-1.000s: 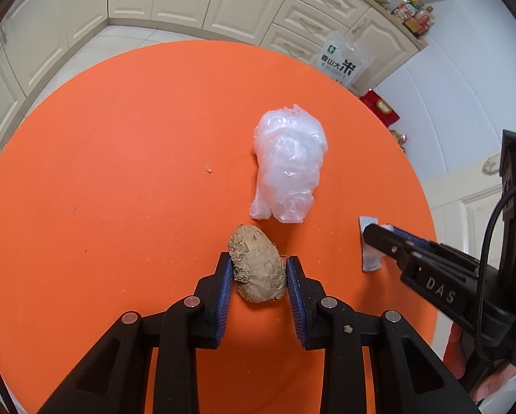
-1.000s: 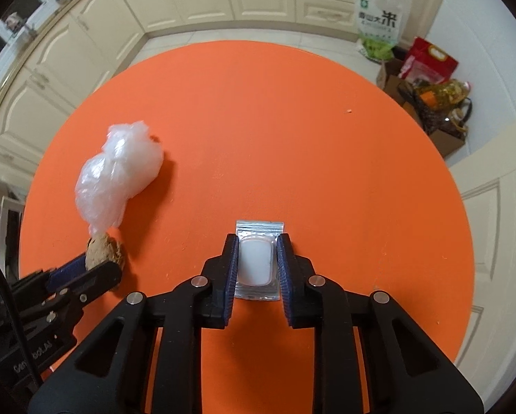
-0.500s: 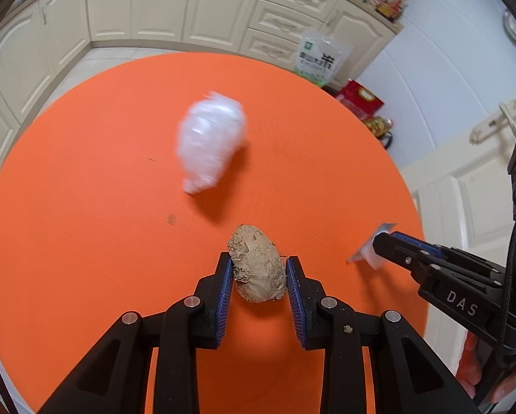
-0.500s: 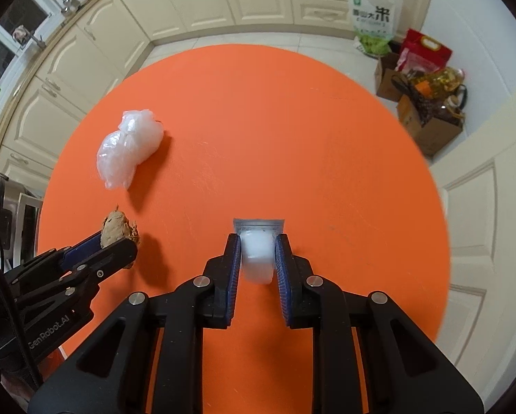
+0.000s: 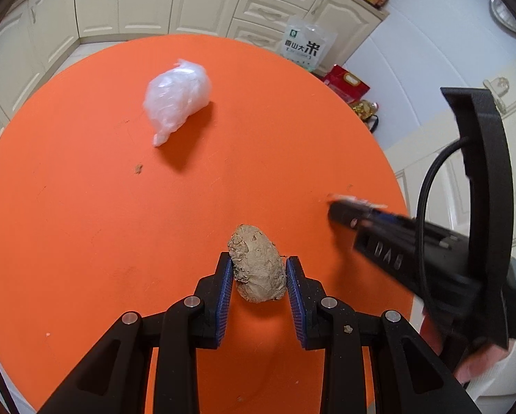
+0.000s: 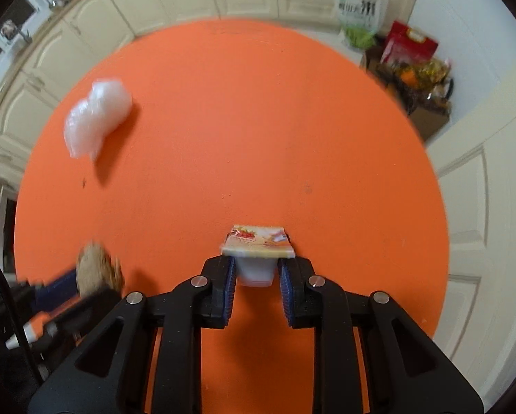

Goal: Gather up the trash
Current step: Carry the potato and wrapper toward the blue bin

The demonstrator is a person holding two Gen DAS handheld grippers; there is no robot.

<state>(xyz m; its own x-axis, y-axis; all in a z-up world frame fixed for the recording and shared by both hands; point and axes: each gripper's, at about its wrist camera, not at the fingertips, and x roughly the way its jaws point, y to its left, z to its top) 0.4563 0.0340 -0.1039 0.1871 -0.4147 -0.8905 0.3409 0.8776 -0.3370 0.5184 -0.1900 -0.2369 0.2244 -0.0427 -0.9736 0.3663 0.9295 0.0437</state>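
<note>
Left wrist view: left gripper (image 5: pixel 258 276) clamps a crumpled brown paper wad (image 5: pixel 258 267) between its blue pads, raised above the round orange table (image 5: pixel 85 241); right wrist view: right gripper (image 6: pixel 256 274) grips a small sealed plastic cup (image 6: pixel 258 252), printed lid foremost, also off the surface; a crumpled clear plastic bag (image 5: pixel 176 95) lies on the table, well apart from both.

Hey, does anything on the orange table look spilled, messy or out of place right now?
Only small things. A crumpled clear plastic bag lies loose on the orange table, and a brown crumb sits near it. No spill shows. The brown lump and the small sealed cup are each held in a hand-held gripper.
</note>
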